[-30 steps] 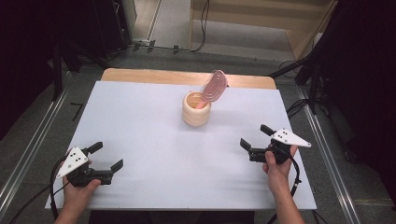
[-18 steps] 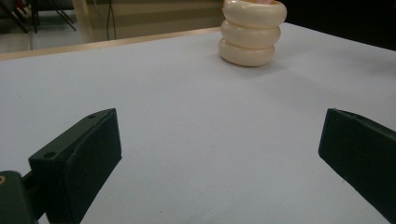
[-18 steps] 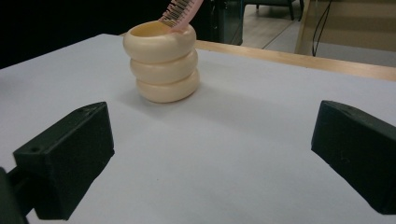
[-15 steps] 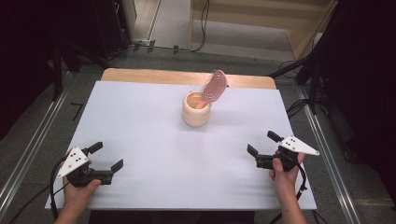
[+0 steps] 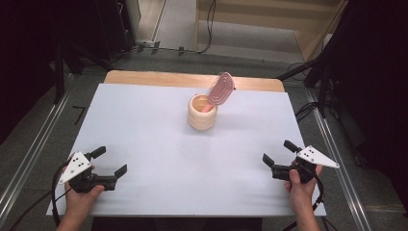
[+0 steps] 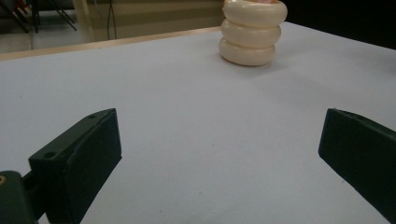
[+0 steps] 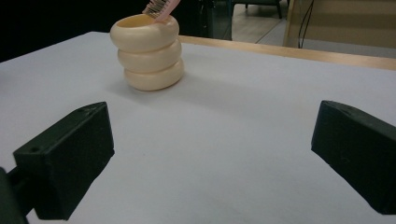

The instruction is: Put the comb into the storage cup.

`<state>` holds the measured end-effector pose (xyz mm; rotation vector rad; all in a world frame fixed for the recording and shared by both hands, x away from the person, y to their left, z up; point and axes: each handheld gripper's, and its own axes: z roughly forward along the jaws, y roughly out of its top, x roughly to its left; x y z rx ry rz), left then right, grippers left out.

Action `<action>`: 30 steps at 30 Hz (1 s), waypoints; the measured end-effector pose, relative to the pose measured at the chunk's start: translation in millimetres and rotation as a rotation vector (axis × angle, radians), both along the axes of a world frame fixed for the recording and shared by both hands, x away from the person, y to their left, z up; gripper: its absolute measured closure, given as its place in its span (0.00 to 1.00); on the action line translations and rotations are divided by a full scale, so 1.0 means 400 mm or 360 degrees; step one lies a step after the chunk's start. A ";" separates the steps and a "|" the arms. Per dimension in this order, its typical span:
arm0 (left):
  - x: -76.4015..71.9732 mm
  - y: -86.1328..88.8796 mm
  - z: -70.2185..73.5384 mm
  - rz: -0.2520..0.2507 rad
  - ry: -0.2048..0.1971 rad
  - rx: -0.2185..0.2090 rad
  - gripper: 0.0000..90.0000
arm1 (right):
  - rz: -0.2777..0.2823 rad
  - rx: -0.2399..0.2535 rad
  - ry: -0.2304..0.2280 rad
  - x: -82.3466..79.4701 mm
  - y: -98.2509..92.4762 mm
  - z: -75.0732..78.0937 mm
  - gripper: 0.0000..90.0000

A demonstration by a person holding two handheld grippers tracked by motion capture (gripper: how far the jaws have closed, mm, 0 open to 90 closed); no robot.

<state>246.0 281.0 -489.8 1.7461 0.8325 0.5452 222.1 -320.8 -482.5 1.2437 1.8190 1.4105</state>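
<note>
A cream ribbed cup [image 5: 202, 112] stands upright on the white table [image 5: 144, 125], past its middle. A pink brush [image 5: 220, 90] leans out of the cup toward the right. The cup [image 6: 252, 32] sits far ahead in the left gripper view, and the cup [image 7: 147, 45] with the brush's bristles [image 7: 157, 8] at its rim is in the right gripper view. My left gripper [image 5: 109, 162] rests open near the front left edge, nothing between its jaws. Near the front right edge my right gripper [image 5: 278, 153] is open and holds nothing.
A wooden strip [image 5: 144, 78] runs along the table's far edge. Metal rails [image 5: 29, 159] flank the table on the floor, with cables and dark stands beyond. The wide white surface between the grippers and the cup is bare.
The right gripper has drawn back toward the front right edge and lowered to the table. The left gripper, cup and brush have stayed put.
</note>
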 end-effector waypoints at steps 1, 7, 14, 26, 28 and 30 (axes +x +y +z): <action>0.000 0.000 0.000 0.0000 0.0000 0.0000 0.00 | -0.0005 -0.0005 0.0001 -0.003 -0.004 -0.001 0.00; 0.000 0.000 0.000 0.0000 0.0000 0.0001 0.00 | -0.0021 -0.0004 0.0008 -0.018 -0.019 -0.006 0.00; 0.000 0.000 0.000 0.0003 0.0000 0.0004 0.00 | -0.0037 0.0004 0.0016 -0.037 -0.040 -0.019 0.00; -0.001 -0.001 0.000 0.0003 -0.0001 0.0006 0.00 | -0.0075 -0.0003 0.0021 -0.058 -0.071 -0.036 0.00; -0.001 -0.001 0.000 0.0003 -0.0001 0.0006 0.00 | -0.0081 -0.0002 0.0027 -0.059 -0.074 -0.038 0.00; -0.001 -0.001 0.000 0.0003 -0.0002 0.0005 0.00 | -0.0089 -0.0001 0.0027 -0.063 -0.082 -0.042 0.00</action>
